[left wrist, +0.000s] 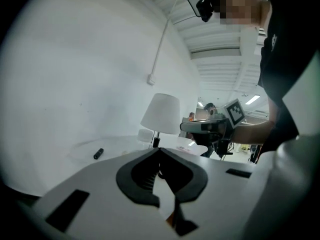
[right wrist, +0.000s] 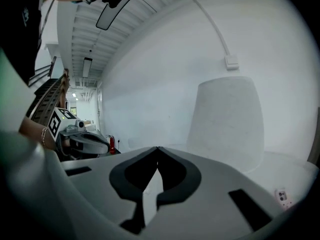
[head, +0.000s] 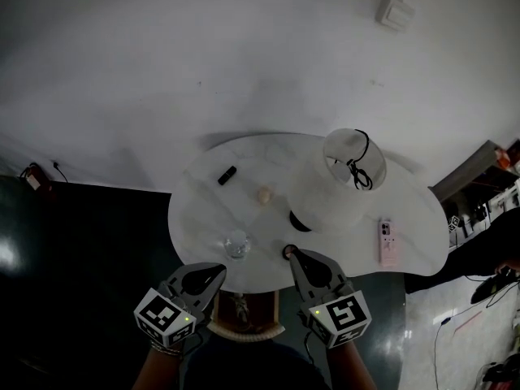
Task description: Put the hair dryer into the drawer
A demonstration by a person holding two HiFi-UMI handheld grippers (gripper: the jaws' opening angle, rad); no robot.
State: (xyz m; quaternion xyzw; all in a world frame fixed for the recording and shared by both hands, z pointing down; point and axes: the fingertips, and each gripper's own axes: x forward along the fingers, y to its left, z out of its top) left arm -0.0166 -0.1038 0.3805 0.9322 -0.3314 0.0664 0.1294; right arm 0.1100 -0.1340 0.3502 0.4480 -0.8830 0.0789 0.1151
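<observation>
You cannot pick out the hair dryer for certain in any view. The only candidate is a small greyish shape [head: 240,303] lying in the open wooden drawer [head: 249,331], and it is too dim and small to name. That drawer stands pulled out toward you from under the near edge of the round white marbled surface [head: 203,218], between your two hands. Your left tongs [head: 218,271] hang over the near left rim of the surface with the jaws closed tip to tip and nothing between them. Your right tongs [head: 294,255] are at the near right rim, likewise closed and empty. Their tips are right at a small black ring [head: 288,252], though you cannot tell whether they touch it. A clear drinking glass [head: 236,244] stands just ahead of the left tongs. A small beige lump [head: 264,194] lies near the middle of the surface, and a short black cylinder [head: 227,175] lies farther back on the left. The right half carries a white table lamp with a tapering shade [head: 341,181], which has a black cord [head: 357,173] draped at its top and a black base [head: 299,222]. A pink phone [head: 387,240] lies flat to the right of the lamp, near the rim. Behind the surface is a white wall with a pale switch box [head: 396,10]. A red fire extinguisher [head: 32,177] sits on the dark floor [head: 81,258] at the far left.
</observation>
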